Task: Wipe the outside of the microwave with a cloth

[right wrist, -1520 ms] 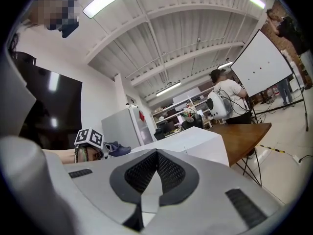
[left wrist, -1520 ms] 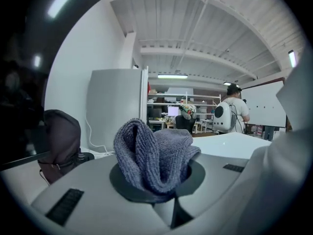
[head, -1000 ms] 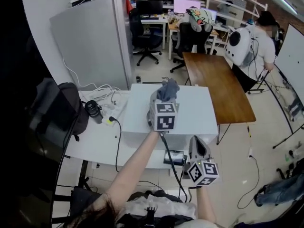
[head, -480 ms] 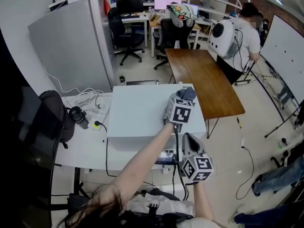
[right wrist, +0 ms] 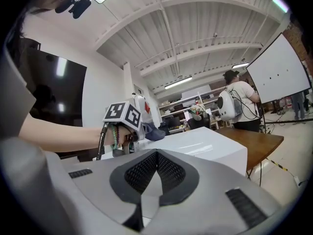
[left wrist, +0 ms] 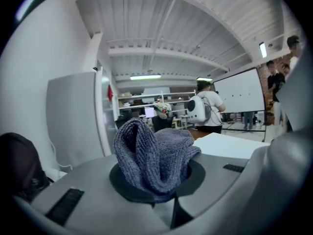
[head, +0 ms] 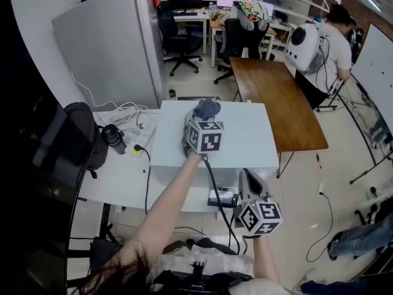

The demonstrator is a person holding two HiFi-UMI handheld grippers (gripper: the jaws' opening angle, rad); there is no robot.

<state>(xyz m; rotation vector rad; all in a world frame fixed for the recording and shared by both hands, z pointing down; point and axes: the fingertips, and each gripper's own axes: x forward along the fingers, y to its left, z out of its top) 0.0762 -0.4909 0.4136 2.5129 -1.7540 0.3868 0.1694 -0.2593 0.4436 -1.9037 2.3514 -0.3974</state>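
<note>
The microwave (head: 239,140) is a white box on a white table (head: 116,180). My left gripper (head: 199,118) rests on the back of its top, left of the middle, shut on a bunched blue-grey cloth (head: 207,109). In the left gripper view the cloth (left wrist: 151,155) fills the left gripper (left wrist: 156,185), with the microwave (left wrist: 234,145) pale behind it. My right gripper (head: 250,186) hangs shut and empty in front of the microwave's right front corner. The right gripper (right wrist: 155,173) view shows the microwave (right wrist: 205,143), the cloth (right wrist: 152,132) and the left gripper's marker cube (right wrist: 124,115).
A black bag (head: 86,134), a dark cup-like object (head: 113,139) and loose cables (head: 126,117) lie on the table left of the microwave. A grey cabinet (head: 110,42) stands behind, a wooden table (head: 276,97) to the right, and a person with a white backpack (head: 319,42) beyond.
The left gripper slid the cloth to the right side of the microwave top, then back left toward the rear edge. The right gripper stayed low in front.
</note>
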